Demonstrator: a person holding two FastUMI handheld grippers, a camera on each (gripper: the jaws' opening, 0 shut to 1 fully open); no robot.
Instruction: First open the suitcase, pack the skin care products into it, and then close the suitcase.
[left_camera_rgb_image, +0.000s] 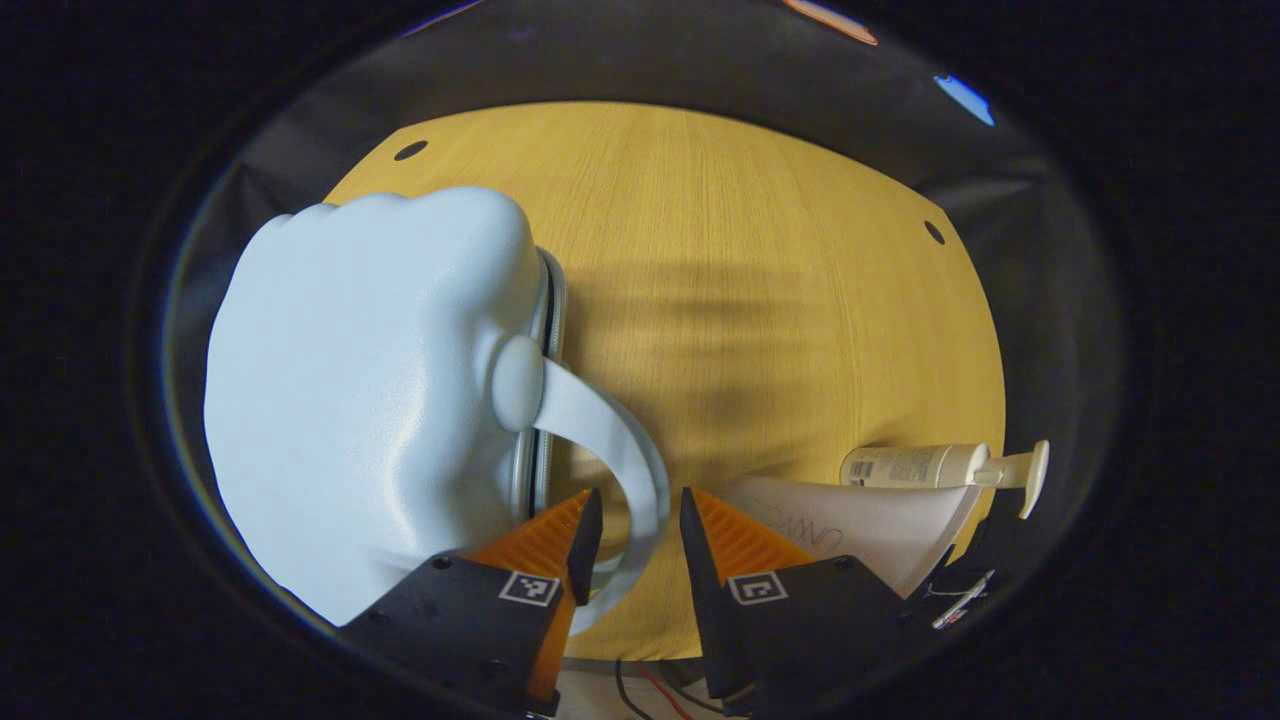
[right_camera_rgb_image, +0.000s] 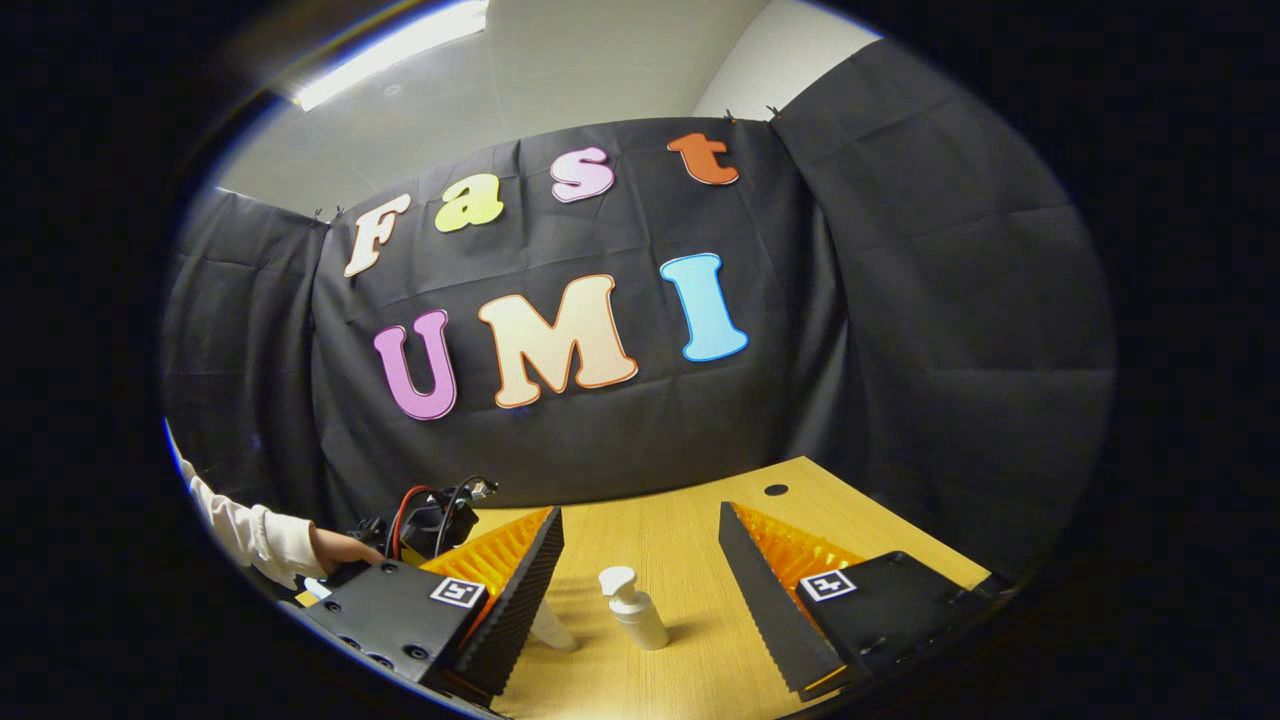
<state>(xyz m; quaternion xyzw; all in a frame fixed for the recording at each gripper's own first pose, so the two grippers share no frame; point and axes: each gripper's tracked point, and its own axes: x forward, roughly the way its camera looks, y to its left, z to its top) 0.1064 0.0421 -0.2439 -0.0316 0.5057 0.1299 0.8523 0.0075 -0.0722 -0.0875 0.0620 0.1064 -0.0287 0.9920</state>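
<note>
A pale, cloud-shaped hard suitcase (left_camera_rgb_image: 360, 400) lies on the wooden table (left_camera_rgb_image: 760, 300) at the left of the left gripper view, its two shells together along the zip seam. Its curved handle (left_camera_rgb_image: 625, 440) arcs down between the fingers of my left gripper (left_camera_rgb_image: 638, 515), which is open around it without pressing on it. To the right lie a white pump bottle (left_camera_rgb_image: 920, 465) and a white tube (left_camera_rgb_image: 870, 525). In the right gripper view my right gripper (right_camera_rgb_image: 640, 512) is open above the table. The pump bottle (right_camera_rgb_image: 635, 610) lies beyond it, and the tube (right_camera_rgb_image: 552, 628) is partly hidden by one finger.
A sleeved hand (right_camera_rgb_image: 275, 540) holds the other gripper (right_camera_rgb_image: 430, 520), with its wires, at the left of the right gripper view. The table's far edge meets the black cloth wall (right_camera_rgb_image: 900, 350). Small round holes (left_camera_rgb_image: 410, 150) mark the table's corners.
</note>
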